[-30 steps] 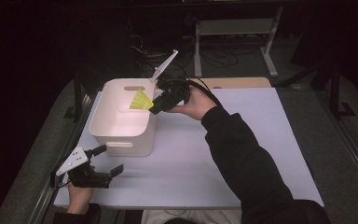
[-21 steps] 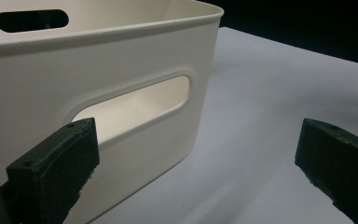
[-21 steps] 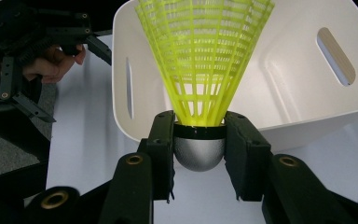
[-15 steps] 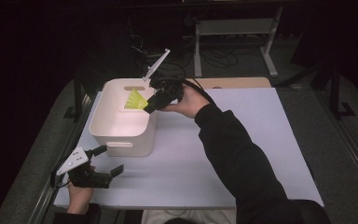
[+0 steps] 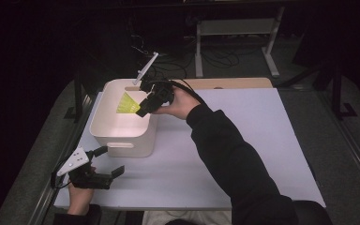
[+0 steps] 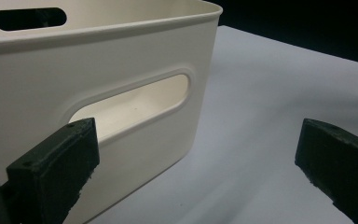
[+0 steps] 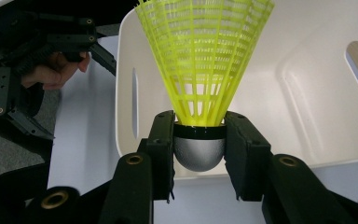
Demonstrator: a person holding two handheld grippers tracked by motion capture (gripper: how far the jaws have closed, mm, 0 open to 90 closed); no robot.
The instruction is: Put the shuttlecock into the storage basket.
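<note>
**Shuttlecock carried in over the bin**

Closest to me, the left gripper (image 5: pixel 107 170) rests on the table (image 5: pixel 243 140) with its jaws spread wide and nothing between them; just ahead of it is the near wall of the white plastic bin (image 6: pixel 121 70), with its handle slot.

Farther off, the right gripper (image 7: pixel 199 156) has its jaws clamped on the grey rounded cork of a yellow shuttlecock (image 7: pixel 203 60). Compared with a second ago, this gripper has slid the shuttlecock leftward from the bin's right rim to above the open interior (image 5: pixel 115 123), its grip unchanged. To my eye the carry is about done and a release would drop it inside.

The shuttlecock's long axis runs straight out from the gripper, cork at the pads, flared skirt pointing away toward the bin's far-left side and tilted slightly down.
</note>
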